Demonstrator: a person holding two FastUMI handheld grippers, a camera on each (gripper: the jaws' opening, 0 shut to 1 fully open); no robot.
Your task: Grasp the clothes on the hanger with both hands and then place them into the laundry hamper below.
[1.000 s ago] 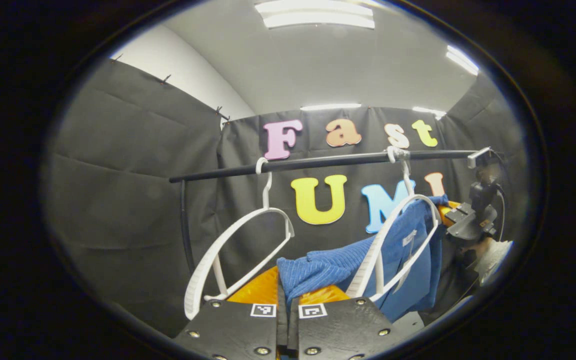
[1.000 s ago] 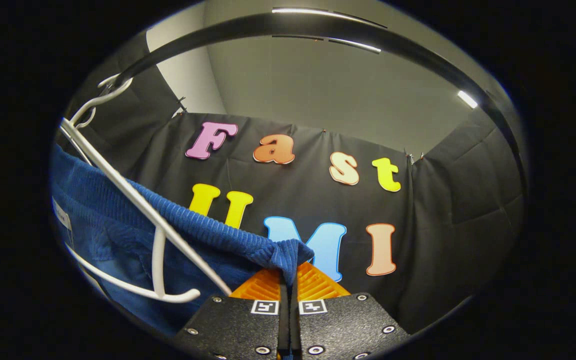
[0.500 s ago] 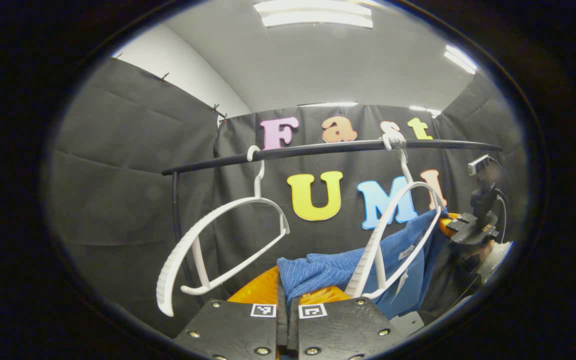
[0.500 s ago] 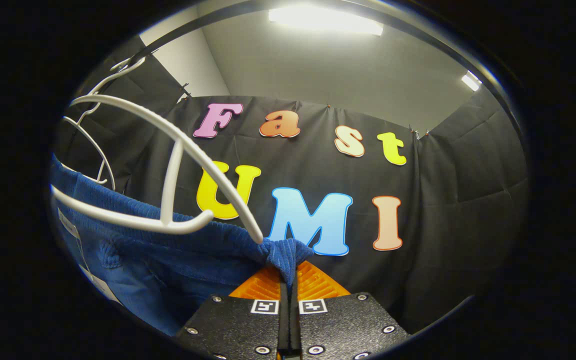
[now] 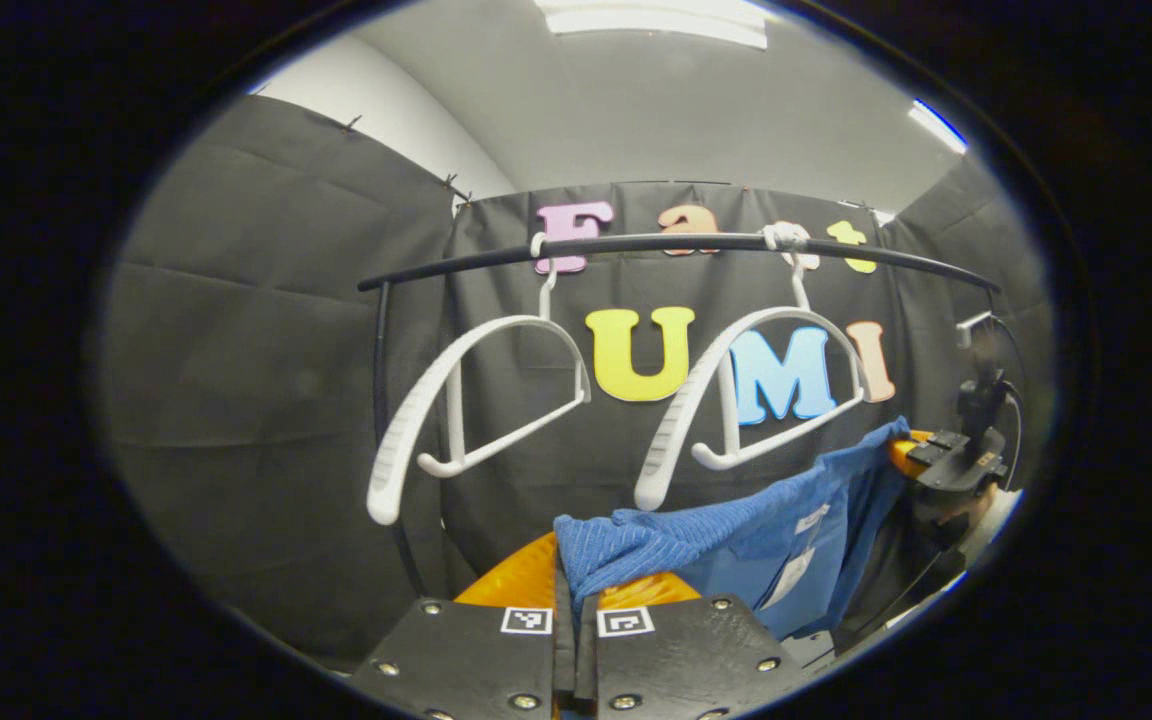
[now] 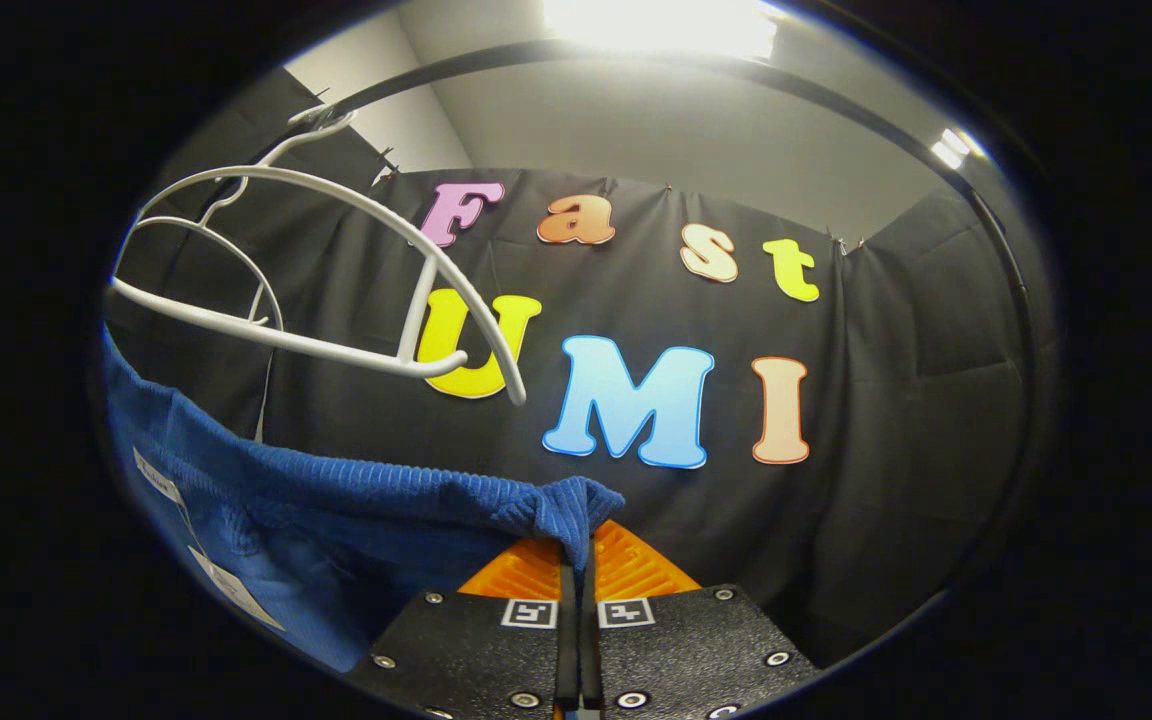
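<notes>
**Op:** Status, both cams. Left claw (image 5: pixel 574 585) at bottom centre of the left gripper view, jaws pinched tight on one corner of the blue garment (image 5: pixel 736 530). Right claw (image 6: pixel 576 570) at bottom centre of its own view, closed on the other corner, fabric bunched up btwn the fingers. I can also see the right claw far off at the right edge of the left gripper view, garment running over to it.

**Sup:** Where's the cloth vs. the hangers?

**Op:** Below them. Near hanger (image 5: pixel 746 400) and far hanger (image 5: pixel 481 400) both hang bare on the rail (image 5: pixel 656 245) in the upper middle of the frame. Garment spans from my left claw, lower centre, to the right claw, sagging a bit in btwn. In the right gripper view it fills the lower left, ribbed hem leading straight into the claw.

**Sup:** How does it handle?

**Op:** Judging by the sag: soft, light, floppy, ribbed knit so decent friction. No stiffness, so it'll droop and swing. Corner or hem grips look right to me; bunched edge gives the pads sthg to bite on. White tags dangle inside, could snag.

**Sup:** Hamper?

**Op:** Can't see it from here. Should be below per the task.
</notes>
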